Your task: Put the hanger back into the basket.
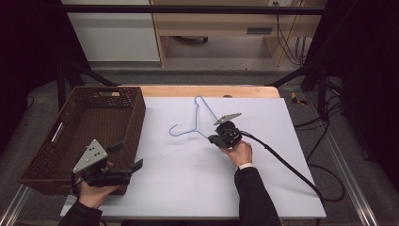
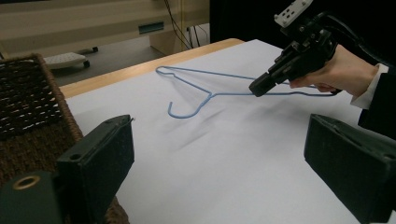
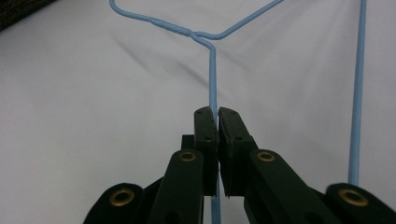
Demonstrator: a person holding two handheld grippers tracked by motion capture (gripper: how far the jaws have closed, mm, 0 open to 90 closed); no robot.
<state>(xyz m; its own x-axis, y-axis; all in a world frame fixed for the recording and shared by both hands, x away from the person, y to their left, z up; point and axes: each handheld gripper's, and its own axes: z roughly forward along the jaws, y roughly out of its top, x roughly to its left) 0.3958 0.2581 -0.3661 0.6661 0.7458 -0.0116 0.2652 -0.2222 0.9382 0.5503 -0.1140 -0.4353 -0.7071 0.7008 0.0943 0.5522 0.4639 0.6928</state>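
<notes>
A thin blue wire hanger [image 1: 200, 118] hangs over the white table sheet [image 1: 188, 165], its hook [image 1: 175, 133] pointing left. My right gripper [image 1: 212, 139] is shut on one of the hanger's wire arms near the neck, and the hanger is lifted a little, with its shadow on the sheet below. In the right gripper view the blue wire [image 3: 213, 79] runs straight out from between my right gripper's [image 3: 217, 114] closed pads. In the left gripper view the hanger [image 2: 210, 91] and the right gripper [image 2: 259, 87] show farther off. My left gripper [image 1: 128, 157] is open beside the basket, with nothing between its jaws [image 2: 219, 158].
A brown wicker basket [image 1: 82, 136] stands at the left of the table, with nothing visible inside it. A black cable [image 1: 282, 162] trails from the right gripper across the sheet to the right edge. Wooden furniture and cables stand beyond the table's far edge.
</notes>
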